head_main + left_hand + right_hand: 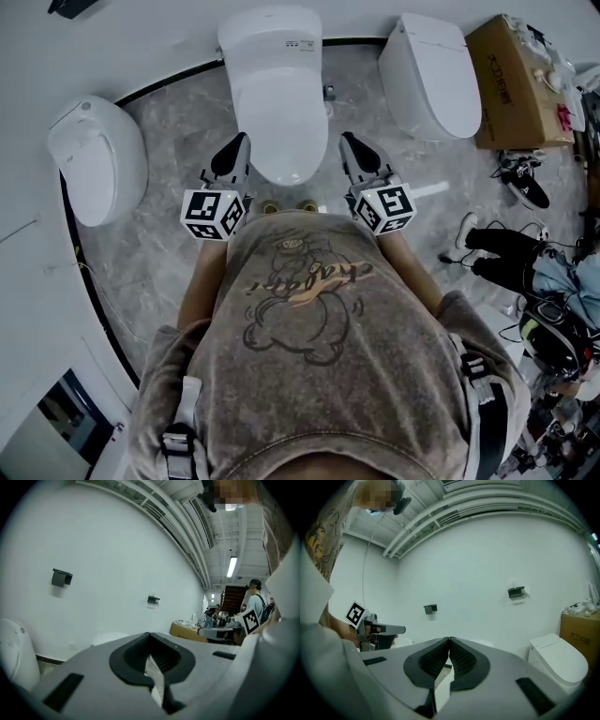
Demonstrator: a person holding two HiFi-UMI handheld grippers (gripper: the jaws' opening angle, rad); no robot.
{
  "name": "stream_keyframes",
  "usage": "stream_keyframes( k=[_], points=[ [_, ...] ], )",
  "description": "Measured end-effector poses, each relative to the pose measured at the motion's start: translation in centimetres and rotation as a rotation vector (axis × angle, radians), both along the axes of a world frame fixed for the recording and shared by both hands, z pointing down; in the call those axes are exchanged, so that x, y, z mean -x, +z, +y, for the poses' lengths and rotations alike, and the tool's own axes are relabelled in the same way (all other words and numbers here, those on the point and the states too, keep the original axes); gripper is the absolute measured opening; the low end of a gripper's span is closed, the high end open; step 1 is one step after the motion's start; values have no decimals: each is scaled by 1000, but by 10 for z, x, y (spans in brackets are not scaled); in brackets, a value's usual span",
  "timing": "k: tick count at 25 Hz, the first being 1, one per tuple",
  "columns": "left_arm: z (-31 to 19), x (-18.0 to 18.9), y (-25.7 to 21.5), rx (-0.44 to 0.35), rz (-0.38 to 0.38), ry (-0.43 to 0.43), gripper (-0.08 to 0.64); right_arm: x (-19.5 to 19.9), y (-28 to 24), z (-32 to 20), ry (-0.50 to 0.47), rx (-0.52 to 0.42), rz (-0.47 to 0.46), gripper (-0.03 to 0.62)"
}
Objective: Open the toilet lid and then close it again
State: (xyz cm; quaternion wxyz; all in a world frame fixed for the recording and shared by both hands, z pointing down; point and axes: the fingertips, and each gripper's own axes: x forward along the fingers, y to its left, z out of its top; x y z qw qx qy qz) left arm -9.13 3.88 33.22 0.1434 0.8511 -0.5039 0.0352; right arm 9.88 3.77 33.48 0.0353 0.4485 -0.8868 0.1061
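Observation:
The white toilet (277, 94) stands in the middle of the head view with its lid (281, 127) down. My left gripper (241, 142) hovers by the lid's front left edge, and my right gripper (350, 141) by its front right edge. Whether either touches the lid I cannot tell. In the left gripper view the left gripper (150, 634) is shut, tips together with nothing between them. The right gripper (449, 639) is likewise shut and empty in its own view. Both point roughly level at the white wall behind the toilet.
A second toilet (98, 159) stands to the left and a third (431, 75) to the right. A cardboard box (516, 84), shoes (525, 183) and a seated person's legs (506, 258) crowd the far right. A black curved strip (169, 82) edges the grey floor.

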Motion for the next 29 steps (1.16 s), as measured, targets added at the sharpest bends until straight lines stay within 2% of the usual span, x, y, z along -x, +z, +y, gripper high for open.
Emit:
stream_keyframes(
  k=[9,29],
  points=[
    [4,0,1,7,25,-16,9,8,2,1,0,4,0,26],
    [17,8,0,7,25,-58,9,14,4,13,-23,8,19,27]
  ],
)
